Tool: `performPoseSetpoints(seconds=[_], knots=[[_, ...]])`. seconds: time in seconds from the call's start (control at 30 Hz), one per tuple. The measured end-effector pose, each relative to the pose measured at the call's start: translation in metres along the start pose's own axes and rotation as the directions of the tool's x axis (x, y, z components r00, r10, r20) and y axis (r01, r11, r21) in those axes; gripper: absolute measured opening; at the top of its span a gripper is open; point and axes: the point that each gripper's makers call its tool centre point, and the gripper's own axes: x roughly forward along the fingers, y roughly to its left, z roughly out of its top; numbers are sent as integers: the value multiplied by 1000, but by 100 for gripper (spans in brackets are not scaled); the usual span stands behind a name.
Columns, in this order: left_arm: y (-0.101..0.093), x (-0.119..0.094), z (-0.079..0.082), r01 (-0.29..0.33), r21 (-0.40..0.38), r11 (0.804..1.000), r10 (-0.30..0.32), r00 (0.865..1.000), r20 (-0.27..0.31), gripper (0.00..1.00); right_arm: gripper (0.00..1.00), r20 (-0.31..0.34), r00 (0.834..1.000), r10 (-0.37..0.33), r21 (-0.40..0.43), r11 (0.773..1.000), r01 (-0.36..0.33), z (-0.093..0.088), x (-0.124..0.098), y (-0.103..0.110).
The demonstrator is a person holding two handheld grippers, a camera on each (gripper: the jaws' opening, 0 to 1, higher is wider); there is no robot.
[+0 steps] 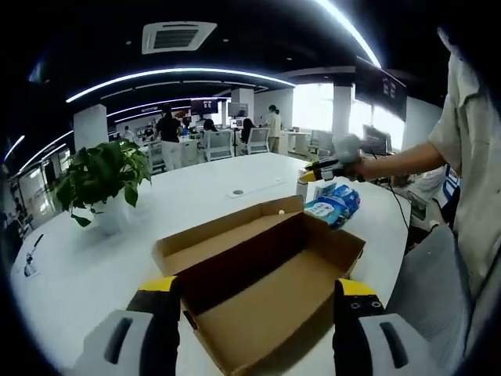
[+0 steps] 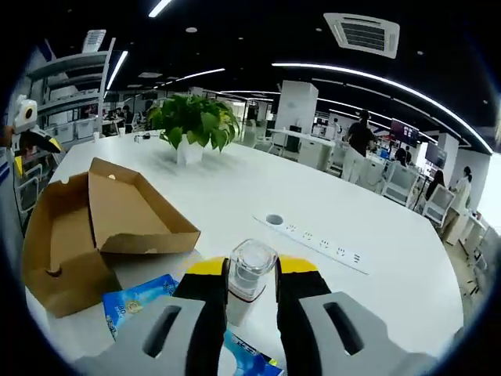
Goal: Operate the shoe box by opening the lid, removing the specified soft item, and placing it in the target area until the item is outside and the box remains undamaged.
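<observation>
In the left gripper view, at far left, a leafy potted plant (image 1: 102, 176) in a white pot, standing on the white counter (image 1: 196, 196). Low in the foreground, the left gripper (image 1: 258, 291), its yellow-tipped jaws wide apart and clamped on nothing, hanging just above the near end of the shoe box (image 1: 270, 294). Box open, lid (image 1: 223, 229) folded back along the far left side, bare brown cardboard showing inside. Just past the box's far right corner, outside it, the soft item: a blue packet (image 1: 333, 204) (printed plastic, crumpled looking), directly below the right gripper (image 1: 322, 171). Whether resting on the counter or hanging from those jaws, cannot tell from here. Further right, a hand (image 1: 352, 149) around that gripper's grip, then a pale sleeve (image 1: 470, 133) at the edge.

In the right gripper view, at left, the same box seen from its other side, lid flap raised and slanting over it. Next, the blue packet flat against the counter just beside the box, running under the left jaw. Beyond, toward the middle, the plant. At centre, the right gripper's jaws standing a narrow gap apart, with a small clear jar (image 2: 250, 270) seen upright in that gap; whether gripping the jar, the packet or nothing, cannot tell. To the right, a white power strip (image 2: 321, 235) set into the counter.
</observation>
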Motion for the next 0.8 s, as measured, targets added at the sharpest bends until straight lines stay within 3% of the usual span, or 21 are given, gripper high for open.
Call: performPoseSetpoints(seconds=[0.27,0.53,0.8], knots=[[-4,2,-7,-7,-19,1000,7,1000,-6,80,21,-26,999,-33,-1,999,33,-12,4,2],[-5,4,-9,-12,-24,1000,12,1000,-7,79,22,-31,997,-76,-20,997,75,-12,2,2],[-3,4,-13,-21,-20,1000,21,1000,-21,77,22,-45,996,-75,-23,997,74,-13,-2,2]])
